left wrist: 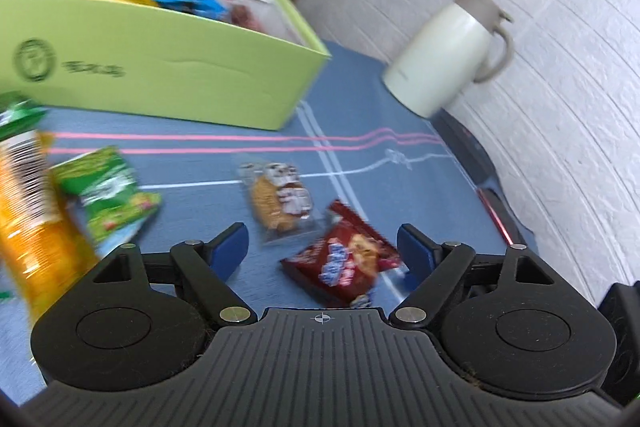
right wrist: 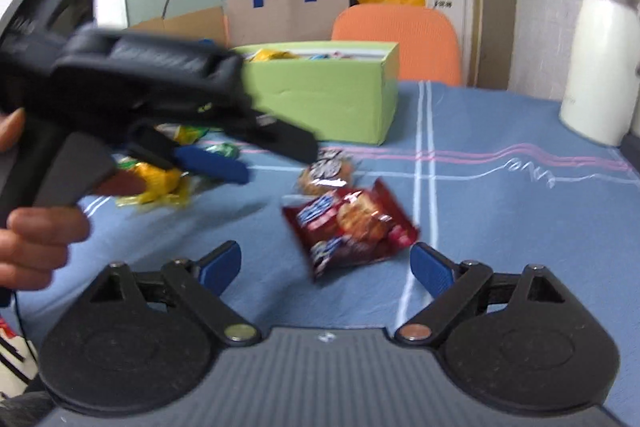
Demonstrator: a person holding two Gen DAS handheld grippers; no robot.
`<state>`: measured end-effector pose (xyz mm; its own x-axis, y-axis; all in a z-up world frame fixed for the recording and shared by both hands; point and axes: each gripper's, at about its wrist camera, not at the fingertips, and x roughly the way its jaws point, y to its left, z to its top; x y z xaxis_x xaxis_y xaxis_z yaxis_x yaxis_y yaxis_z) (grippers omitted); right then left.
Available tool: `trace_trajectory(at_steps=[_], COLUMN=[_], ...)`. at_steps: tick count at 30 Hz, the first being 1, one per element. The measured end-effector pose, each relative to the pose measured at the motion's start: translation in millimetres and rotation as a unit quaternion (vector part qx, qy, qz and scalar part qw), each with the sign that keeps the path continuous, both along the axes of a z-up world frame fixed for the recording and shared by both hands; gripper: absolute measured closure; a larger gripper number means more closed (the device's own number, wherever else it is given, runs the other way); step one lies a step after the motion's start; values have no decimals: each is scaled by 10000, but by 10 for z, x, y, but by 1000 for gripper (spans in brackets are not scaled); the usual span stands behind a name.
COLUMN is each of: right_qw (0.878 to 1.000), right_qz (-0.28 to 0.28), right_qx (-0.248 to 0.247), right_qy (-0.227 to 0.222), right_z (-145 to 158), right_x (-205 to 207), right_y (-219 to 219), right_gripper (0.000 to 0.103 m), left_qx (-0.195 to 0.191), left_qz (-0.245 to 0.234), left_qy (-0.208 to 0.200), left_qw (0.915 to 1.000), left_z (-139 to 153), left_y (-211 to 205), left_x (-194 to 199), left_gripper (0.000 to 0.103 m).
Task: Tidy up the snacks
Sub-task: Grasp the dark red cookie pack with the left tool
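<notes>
1. My left gripper (left wrist: 322, 247) and right gripper (right wrist: 326, 265) both stood wide, holding nothing, above open blue tablecloth (right wrist: 500, 227) at frame centre.
2. The green box (left wrist: 168, 75), upper left, held yellow and blue packets.
3. A crinkly red biscuit packet (left wrist: 344, 263) lay between my left fingers, untouched; the smooth white jug (left wrist: 444, 47) stood upper right.
</notes>
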<state>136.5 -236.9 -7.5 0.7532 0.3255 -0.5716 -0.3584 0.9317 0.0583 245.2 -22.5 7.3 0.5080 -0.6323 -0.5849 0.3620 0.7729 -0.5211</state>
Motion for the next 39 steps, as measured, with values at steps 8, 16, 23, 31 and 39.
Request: trace_trajectory(at_steps=[8, 16, 23, 31, 39], right_qw=[9981, 9943, 9924, 9995, 9998], right_qz=[525, 1011, 1150, 264, 67], right_qx=[-286, -335, -424, -45, -131], right_qy=[162, -9, -60, -155, -109], right_z=[-57, 34, 10, 28, -65], right_x=[211, -91, -371, -472, -436], right_y=[175, 310, 361, 284, 295], right_gripper=[11, 11, 11, 16, 50], left_qx=[118, 187, -110, 133, 290], left_qz=[-872, -752, -526, -140, -194], left_qy=[480, 497, 738, 803, 775], left_qw=[9950, 9958, 9958, 9966, 9964], left_z=[-90, -86, -68, -27, -151], left_y=[-302, -131, 102, 62, -21], left_x=[178, -307, -675, -380, -378], left_gripper=[35, 32, 34, 38, 85])
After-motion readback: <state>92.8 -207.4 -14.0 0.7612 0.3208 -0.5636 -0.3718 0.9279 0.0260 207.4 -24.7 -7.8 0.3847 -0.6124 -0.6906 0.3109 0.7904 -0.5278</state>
